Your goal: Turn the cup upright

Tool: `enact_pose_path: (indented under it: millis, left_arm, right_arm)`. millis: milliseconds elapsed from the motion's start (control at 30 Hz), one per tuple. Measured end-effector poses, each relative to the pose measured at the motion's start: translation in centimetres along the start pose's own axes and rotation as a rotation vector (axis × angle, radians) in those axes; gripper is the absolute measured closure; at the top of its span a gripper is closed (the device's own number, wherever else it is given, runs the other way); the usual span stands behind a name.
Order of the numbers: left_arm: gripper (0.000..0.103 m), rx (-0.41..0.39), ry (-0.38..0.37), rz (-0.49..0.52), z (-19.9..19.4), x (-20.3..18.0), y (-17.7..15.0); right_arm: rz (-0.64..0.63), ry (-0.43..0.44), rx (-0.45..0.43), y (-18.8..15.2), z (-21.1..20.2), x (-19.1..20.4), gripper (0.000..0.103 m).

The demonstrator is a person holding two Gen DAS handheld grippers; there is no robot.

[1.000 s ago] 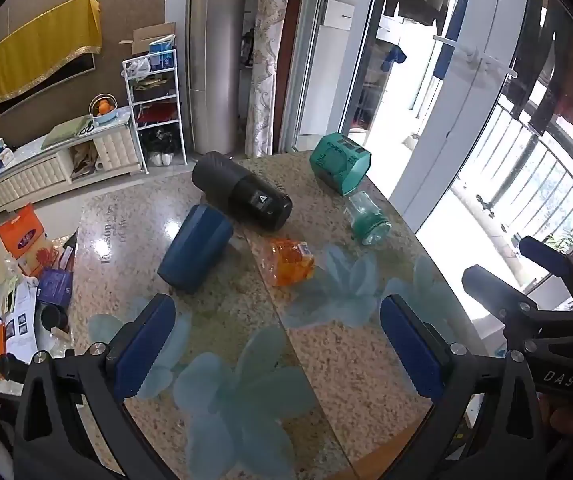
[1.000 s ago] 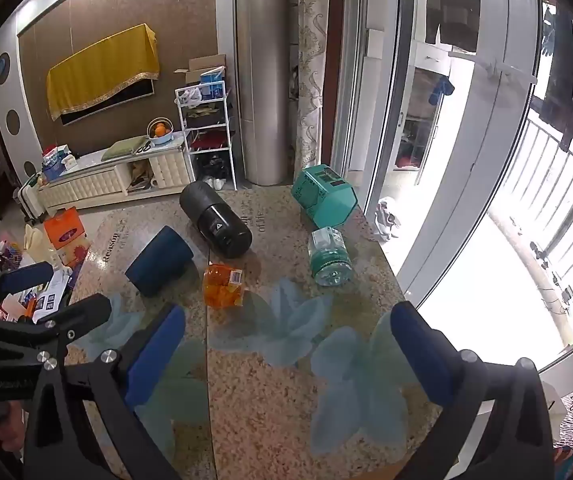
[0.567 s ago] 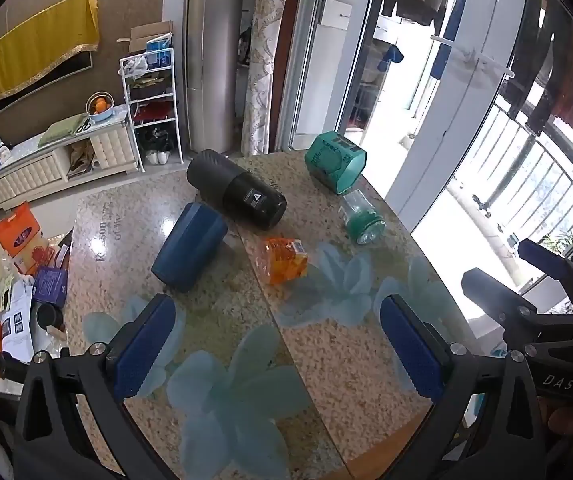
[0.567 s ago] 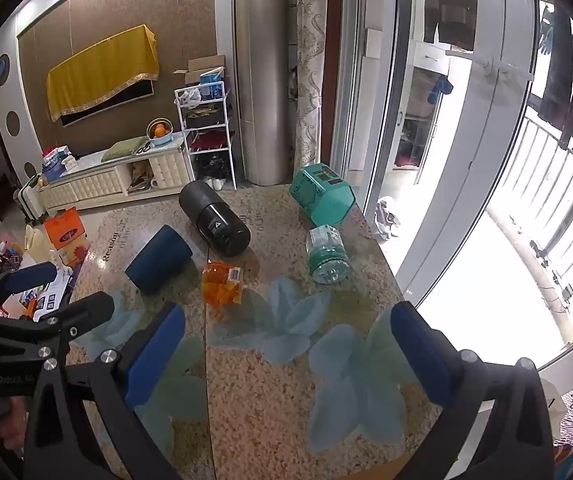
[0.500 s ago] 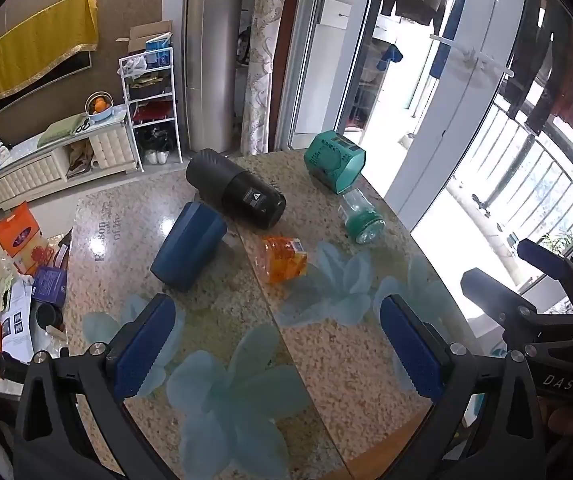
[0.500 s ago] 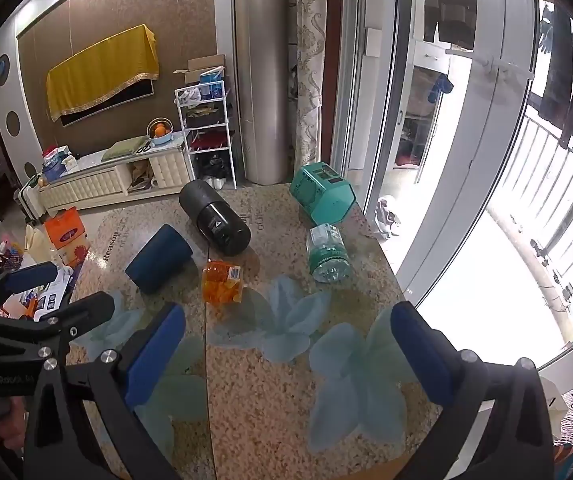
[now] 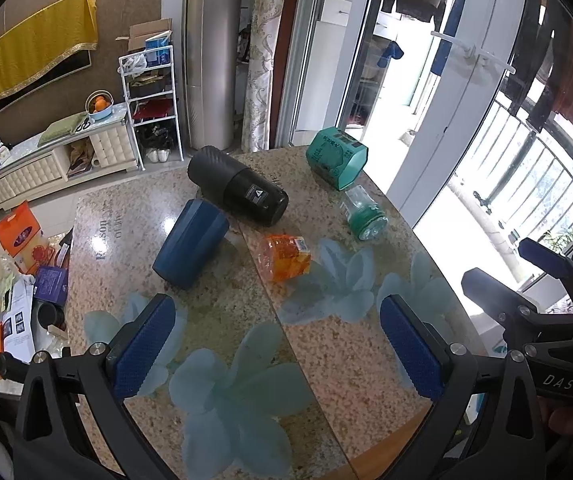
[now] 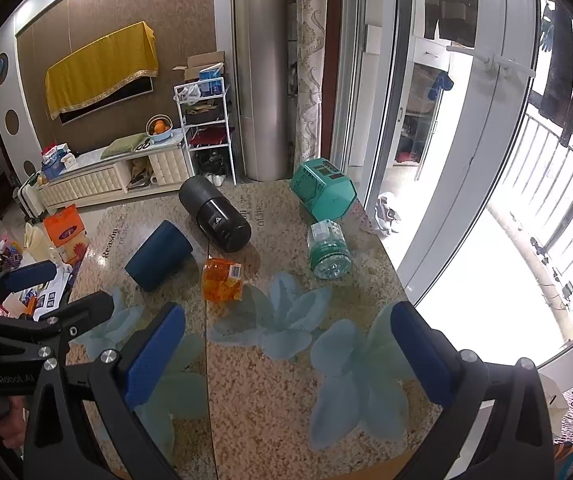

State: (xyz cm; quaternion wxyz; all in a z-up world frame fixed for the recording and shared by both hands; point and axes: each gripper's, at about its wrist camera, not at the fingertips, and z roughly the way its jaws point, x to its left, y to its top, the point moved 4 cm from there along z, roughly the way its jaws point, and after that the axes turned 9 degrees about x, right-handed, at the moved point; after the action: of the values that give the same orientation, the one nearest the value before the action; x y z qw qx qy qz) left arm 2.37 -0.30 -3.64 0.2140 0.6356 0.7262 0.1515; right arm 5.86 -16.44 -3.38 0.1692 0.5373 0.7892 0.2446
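blue cup (image 7: 190,243) lying left of orange jar (image 7: 284,258); looks light, rigid, smooth: grip mid-body. both tools (image 7: 278,346) (image 8: 288,354) apart, empty.

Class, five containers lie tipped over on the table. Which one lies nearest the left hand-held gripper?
The dark blue cup, lying on its side on the table's left part. The black cylinder, orange jar, clear green bottle and teal box all lie farther away.
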Motion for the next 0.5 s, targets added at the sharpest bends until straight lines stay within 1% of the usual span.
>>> enact_pose_path:
  millis: [500]
  left_arm:
    - [0.000,0.000,-0.001,0.002,-0.03,0.21,0.19]
  right_arm:
    - [-0.002,-0.002,0.005,-0.06,0.30,0.28,0.000]
